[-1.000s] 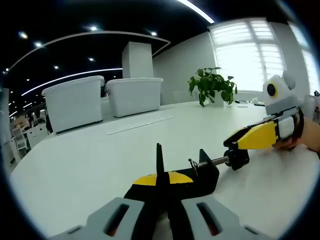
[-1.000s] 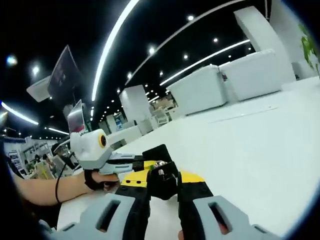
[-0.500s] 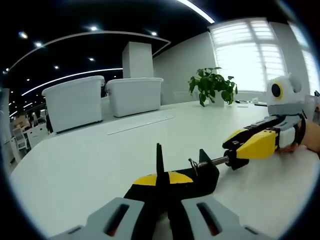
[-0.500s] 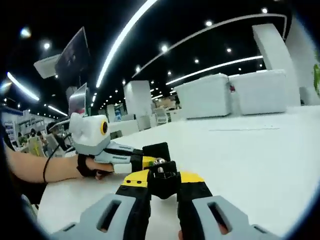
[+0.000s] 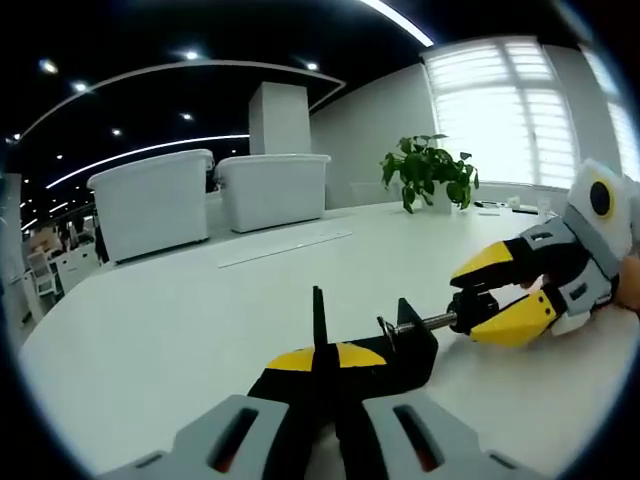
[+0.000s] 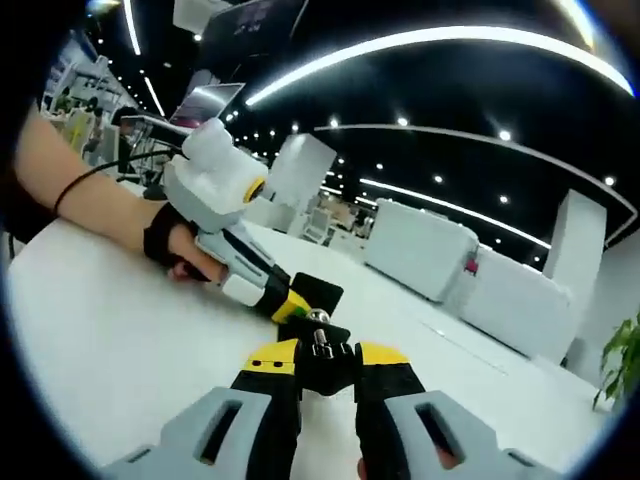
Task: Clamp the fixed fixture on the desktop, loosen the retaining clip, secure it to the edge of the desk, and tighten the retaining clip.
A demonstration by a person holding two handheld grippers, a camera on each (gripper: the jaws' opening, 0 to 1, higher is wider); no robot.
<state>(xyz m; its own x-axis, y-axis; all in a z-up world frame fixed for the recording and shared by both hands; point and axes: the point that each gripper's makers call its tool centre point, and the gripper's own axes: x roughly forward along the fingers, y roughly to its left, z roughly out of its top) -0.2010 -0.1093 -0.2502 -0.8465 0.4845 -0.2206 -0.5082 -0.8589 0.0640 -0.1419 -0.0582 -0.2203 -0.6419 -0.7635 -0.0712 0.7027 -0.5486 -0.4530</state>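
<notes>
The left gripper [image 5: 325, 372] was clenched on the body of the black metal C-shaped clamp fixture [image 5: 400, 345], which lay on the near part of the white desktop [image 5: 180, 310]; the right gripper [image 6: 318, 362] was closed on the black round knob [image 5: 473, 312] at the right end of the threaded steel screw [image 5: 428, 323]. The fixture was judged rigid, fairly heavy and smooth, best held by the frame while the knob was turned. Two white plastic bins [image 5: 270, 188] and a potted green plant [image 5: 428, 172] stood far off.

white desk [image 5: 180, 320] | bright window [image 5: 500, 110] | potted plant [image 5: 428, 172] | ceiling light strips [image 6: 420, 40]
</notes>
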